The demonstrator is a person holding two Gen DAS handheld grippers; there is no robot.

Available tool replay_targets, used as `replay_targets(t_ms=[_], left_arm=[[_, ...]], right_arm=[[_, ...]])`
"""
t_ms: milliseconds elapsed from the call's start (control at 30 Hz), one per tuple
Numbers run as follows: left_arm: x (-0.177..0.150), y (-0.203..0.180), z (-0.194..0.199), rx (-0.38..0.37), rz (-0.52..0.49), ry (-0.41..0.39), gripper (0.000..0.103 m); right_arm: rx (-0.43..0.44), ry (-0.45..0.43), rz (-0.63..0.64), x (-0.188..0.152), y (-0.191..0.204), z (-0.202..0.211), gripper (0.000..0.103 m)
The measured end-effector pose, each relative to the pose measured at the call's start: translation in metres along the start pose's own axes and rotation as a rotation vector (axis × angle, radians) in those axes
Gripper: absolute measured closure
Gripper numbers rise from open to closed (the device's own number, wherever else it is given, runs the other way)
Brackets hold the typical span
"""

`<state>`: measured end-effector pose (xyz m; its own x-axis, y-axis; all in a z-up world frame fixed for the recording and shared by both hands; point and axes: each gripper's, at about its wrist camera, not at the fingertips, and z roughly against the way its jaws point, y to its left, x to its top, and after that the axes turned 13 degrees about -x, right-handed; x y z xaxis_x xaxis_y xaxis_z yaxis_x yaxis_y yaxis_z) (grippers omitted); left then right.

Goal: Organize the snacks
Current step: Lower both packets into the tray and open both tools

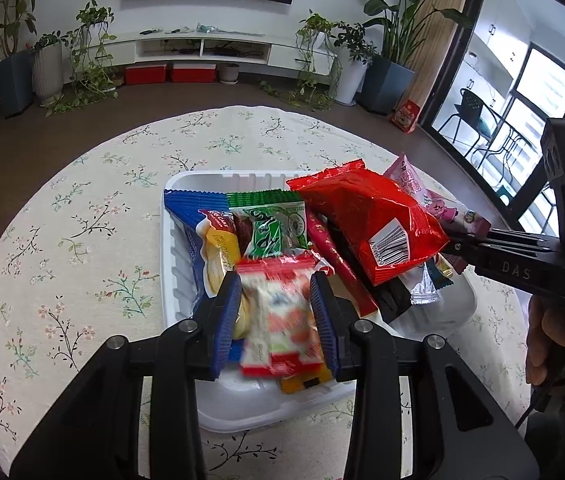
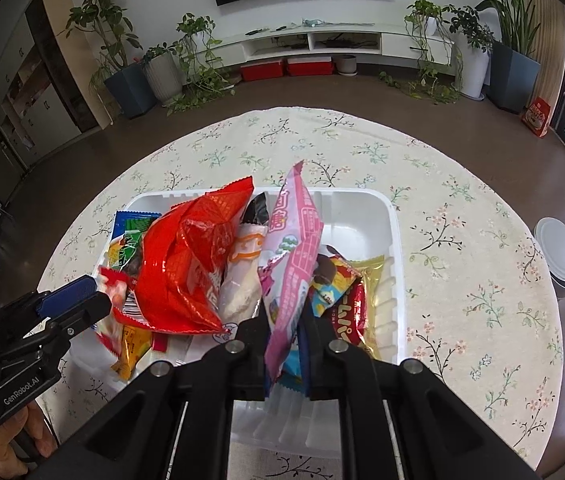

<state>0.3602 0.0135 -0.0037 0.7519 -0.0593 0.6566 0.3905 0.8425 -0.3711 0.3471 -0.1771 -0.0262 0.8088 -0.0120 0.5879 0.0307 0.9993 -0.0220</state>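
Note:
A white plastic tray (image 1: 186,184) on the round table holds several snack packets. My left gripper (image 1: 278,312) is shut on a white and red snack packet (image 1: 282,320) over the tray's near left part. Beside it lie a blue packet (image 1: 190,216), a green packet (image 1: 270,220) and a big red bag (image 1: 378,220). My right gripper (image 2: 284,344) is shut on a tall pink packet (image 2: 290,264), held upright over the tray (image 2: 362,204). The red bag (image 2: 186,272) leans left of it. The left gripper shows at the left of the right wrist view (image 2: 78,300).
The round table has a floral cloth (image 1: 82,240). A white round bin (image 2: 560,256) stands on the floor to the right. Potted plants, a TV shelf and red boxes line the far wall. A glass door is at the right.

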Motion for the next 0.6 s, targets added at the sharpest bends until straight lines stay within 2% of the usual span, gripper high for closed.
replay_targets(t_ms=[100, 333, 500, 600], left_arm=[[0.001, 0.000, 0.001, -0.001, -0.003, -0.011, 0.061], [-0.001, 0.002, 0.000, -0.008, -0.004, -0.014, 0.061], [-0.002, 0.001, 0.001, -0.013, -0.007, -0.018, 0.061], [-0.003, 0.002, 0.000, -0.013, -0.006, -0.017, 0.061]], right_arm=[[-0.008, -0.006, 0.003, -0.002, 0.001, 0.003, 0.090], [-0.010, -0.010, 0.003, -0.006, 0.001, 0.004, 0.089], [-0.024, -0.026, 0.011, -0.008, 0.001, 0.008, 0.078], [-0.030, -0.042, 0.026, -0.010, 0.004, 0.013, 0.074]])
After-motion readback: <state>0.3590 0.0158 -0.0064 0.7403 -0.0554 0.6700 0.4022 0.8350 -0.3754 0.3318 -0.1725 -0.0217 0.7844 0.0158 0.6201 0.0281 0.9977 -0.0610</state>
